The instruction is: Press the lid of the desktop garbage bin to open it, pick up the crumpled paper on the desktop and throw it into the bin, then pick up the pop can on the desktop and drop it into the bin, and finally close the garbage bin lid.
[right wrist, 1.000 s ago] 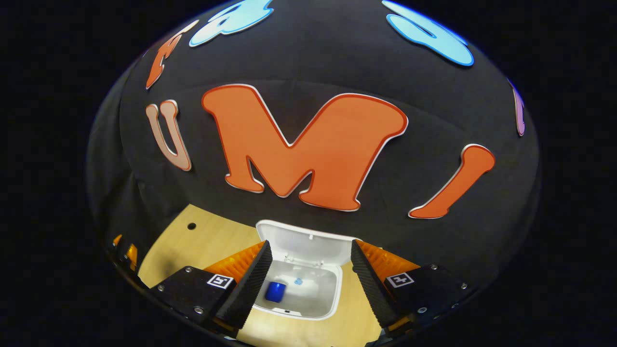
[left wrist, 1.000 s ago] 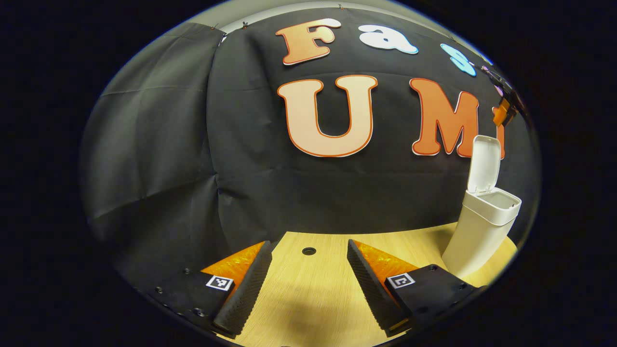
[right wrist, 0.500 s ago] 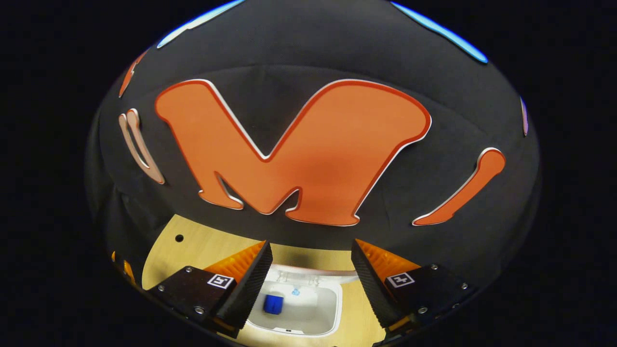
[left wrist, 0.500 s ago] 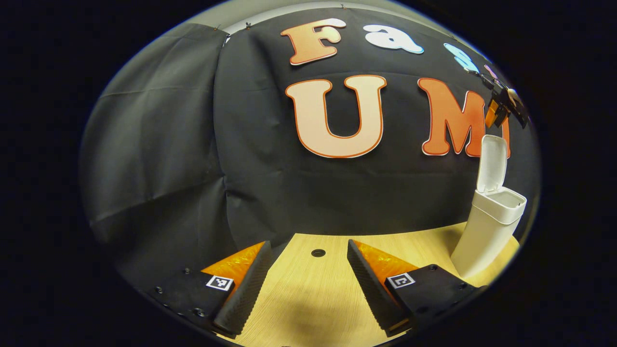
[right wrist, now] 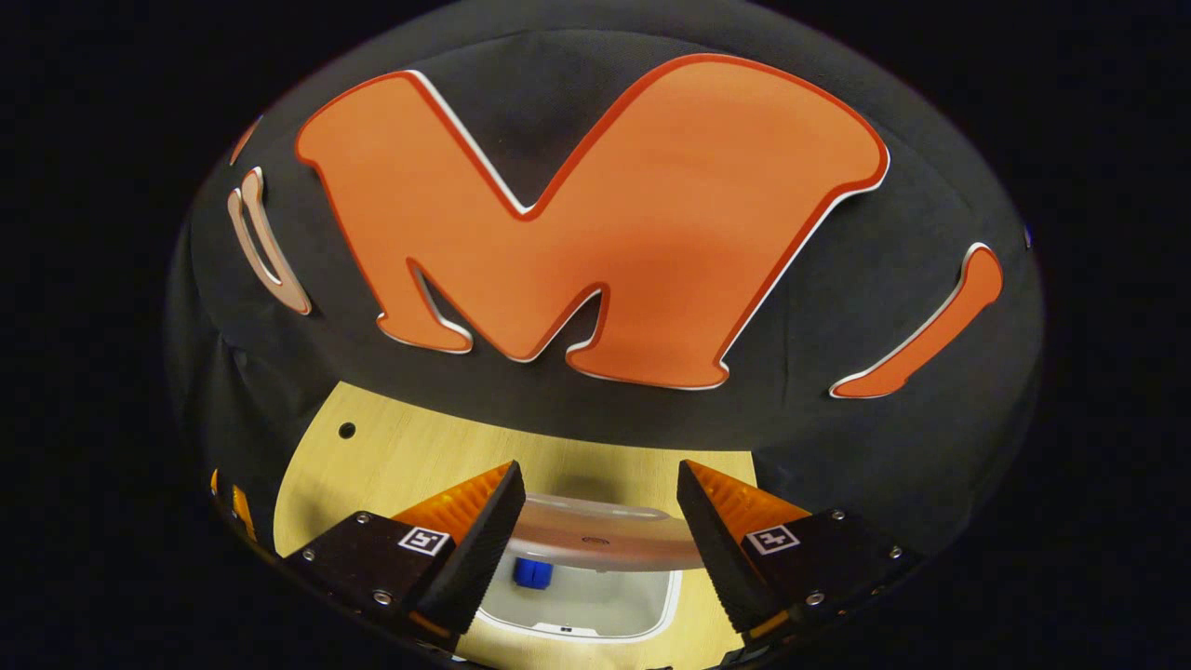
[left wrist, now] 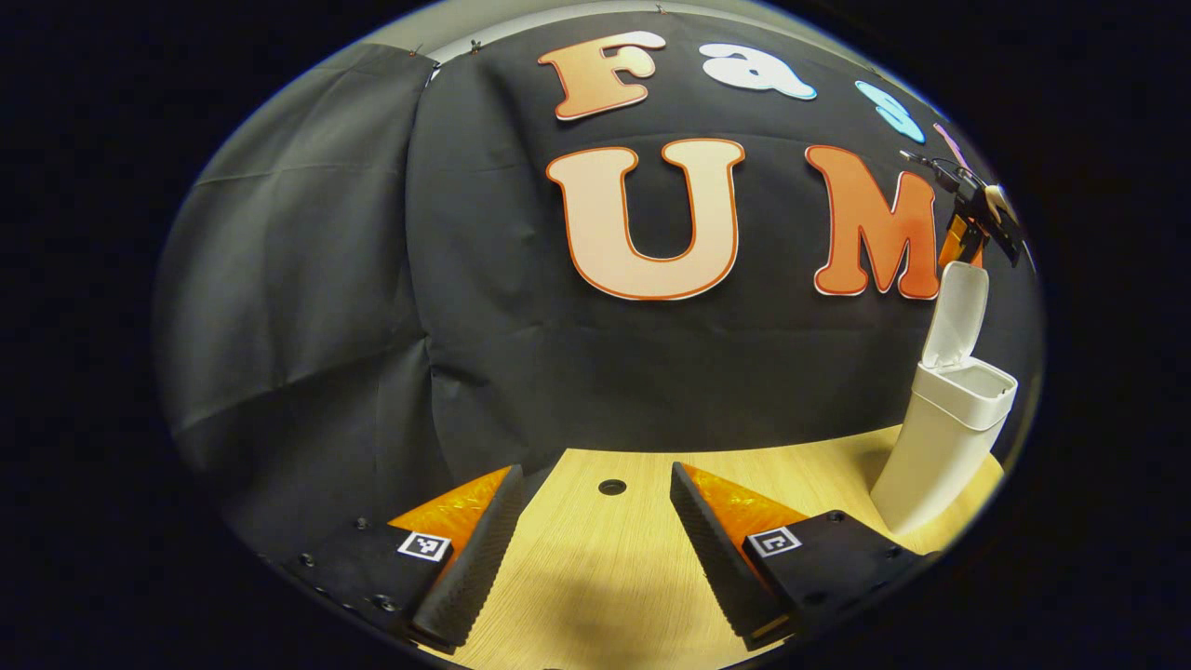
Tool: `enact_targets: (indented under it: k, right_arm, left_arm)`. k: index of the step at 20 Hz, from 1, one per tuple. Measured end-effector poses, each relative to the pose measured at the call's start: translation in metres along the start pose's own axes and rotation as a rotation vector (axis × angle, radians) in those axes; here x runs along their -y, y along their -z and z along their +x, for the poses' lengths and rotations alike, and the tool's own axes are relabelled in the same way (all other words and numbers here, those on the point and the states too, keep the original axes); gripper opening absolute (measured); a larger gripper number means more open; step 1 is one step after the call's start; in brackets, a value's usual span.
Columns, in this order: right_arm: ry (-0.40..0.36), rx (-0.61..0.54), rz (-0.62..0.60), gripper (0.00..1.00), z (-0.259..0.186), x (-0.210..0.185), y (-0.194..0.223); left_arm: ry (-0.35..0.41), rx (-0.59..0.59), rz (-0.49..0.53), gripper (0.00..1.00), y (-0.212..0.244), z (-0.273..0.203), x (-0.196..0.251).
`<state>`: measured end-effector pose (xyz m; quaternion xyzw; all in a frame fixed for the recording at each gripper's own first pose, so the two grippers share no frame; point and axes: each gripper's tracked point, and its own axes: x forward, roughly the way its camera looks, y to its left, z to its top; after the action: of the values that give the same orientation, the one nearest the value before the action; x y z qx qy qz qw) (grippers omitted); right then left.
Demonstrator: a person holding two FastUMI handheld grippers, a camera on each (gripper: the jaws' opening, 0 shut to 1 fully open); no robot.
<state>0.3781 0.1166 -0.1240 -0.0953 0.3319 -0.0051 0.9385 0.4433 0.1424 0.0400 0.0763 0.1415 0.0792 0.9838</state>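
Left gripper (left wrist: 595, 544) is released, jaws spread wide with nothing between them, low over the wooden worktop (left wrist: 605, 577). A small round hole (left wrist: 611, 487) in the worktop sits just ahead of it, between the fingers in the left gripper view. The garbage bin (left wrist: 940, 447) stands well off to that gripper's right, near the worktop's far edge and close to the black cloth wall (left wrist: 372, 307); its body is white and leans in the fisheye. The bin's lid (left wrist: 958, 312) is up, hinged at the back, tilted a bit forward over the opening. Just above the lid's top edge is the right gripper (left wrist: 977, 219), small in that view; contact with the lid can't be judged from there. In the right gripper view, the right gripper (right wrist: 600, 540) is released too, jaws apart, sitting directly above the bin (right wrist: 651, 619) and looking down into it. The lid (right wrist: 595, 540) edge runs across between its fingers, blurred, partly blocking the opening; touching or not, cannot tell. Inside the bin, below the lid edge, a blue pop can (right wrist: 532, 572) lies on the bottom, near the left finger (right wrist: 475, 549). Crumpled paper not made out in there.
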Motion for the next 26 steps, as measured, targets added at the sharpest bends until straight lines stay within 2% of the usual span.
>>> enact_targets:
  k: [1, 8, 13, 20, 26]
  right_arm:
    - [-0.014, -0.007, -0.001, 1.00, -0.003, -0.003, 0.008]
    - [-0.040, -0.038, 0.032, 1.00, -0.006, -0.009, 0.060]
    - [-0.018, -0.046, 0.032, 1.00, -0.010, -0.008, 0.090]
    - [-0.029, -0.076, 0.029, 1.00, -0.016, -0.017, 0.142]
    - [-0.030, -0.044, 0.090, 1.00, -0.010, -0.021, 0.169]
  left_arm:
    - [0.005, 0.003, -0.001, 1.00, 0.000, 0.000, 0.002]
    - [0.035, 0.010, -0.006, 1.00, -0.004, -0.004, 0.013]
    - [0.053, 0.016, -0.015, 1.00, -0.006, -0.008, 0.015]
    - [0.054, 0.028, -0.023, 1.00, -0.009, -0.022, 0.011]
    - [0.059, 0.024, -0.024, 1.00, -0.008, -0.031, 0.012]
